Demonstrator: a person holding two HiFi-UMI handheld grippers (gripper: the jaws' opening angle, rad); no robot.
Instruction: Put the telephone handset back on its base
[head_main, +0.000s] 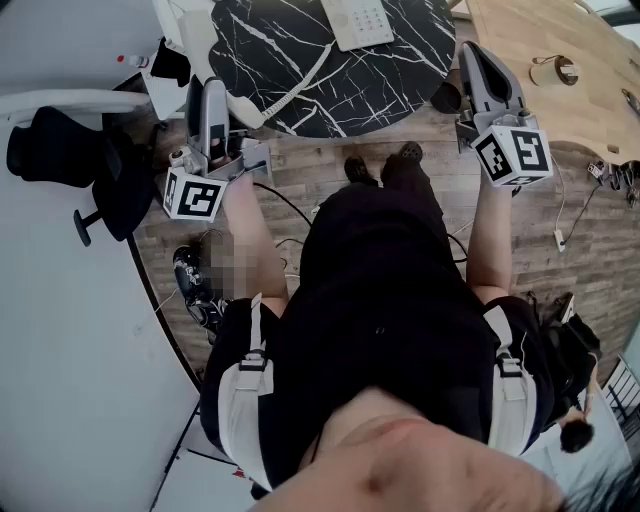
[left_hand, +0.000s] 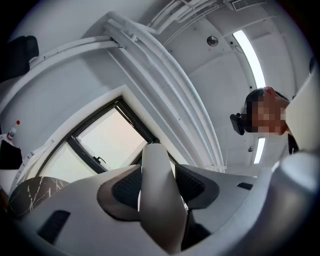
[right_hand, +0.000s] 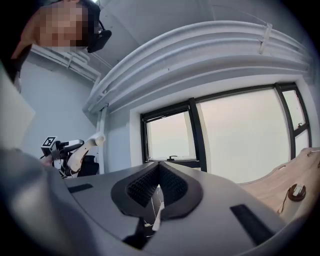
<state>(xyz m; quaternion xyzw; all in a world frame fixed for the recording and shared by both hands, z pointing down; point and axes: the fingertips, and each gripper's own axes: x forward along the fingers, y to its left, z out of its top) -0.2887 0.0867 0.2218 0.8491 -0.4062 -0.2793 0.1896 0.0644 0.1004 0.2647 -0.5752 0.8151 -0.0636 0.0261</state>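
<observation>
Handset (left_hand: 156, 210) sits clamped between the pads of the left gripper (left_hand: 160, 172), raised off the table's left edge and tipped upward toward the window and ceiling. How it is turned is hard to read from the head view, so its ends are a guess. The telephone base (head_main: 358, 20) lies well apart from it, at the far side of the round marble table (head_main: 300, 90), with its keypad facing up.

The step in hand looks like the carry to the cradle. It would go best by levelling the handset, lining its length up with the base, lowering it flat, and letting go only once it is seated. The white cord (head_main: 295, 80) runs across the marble between handset and base and could snag or bunch under the handset.

The right gripper (right_hand: 159, 167) has its jaws together on nothing and hangs by the table's right edge, clear of that route. A black office chair (head_main: 60, 150) stands to the left and a wooden table (head_main: 560, 100) to the right.
</observation>
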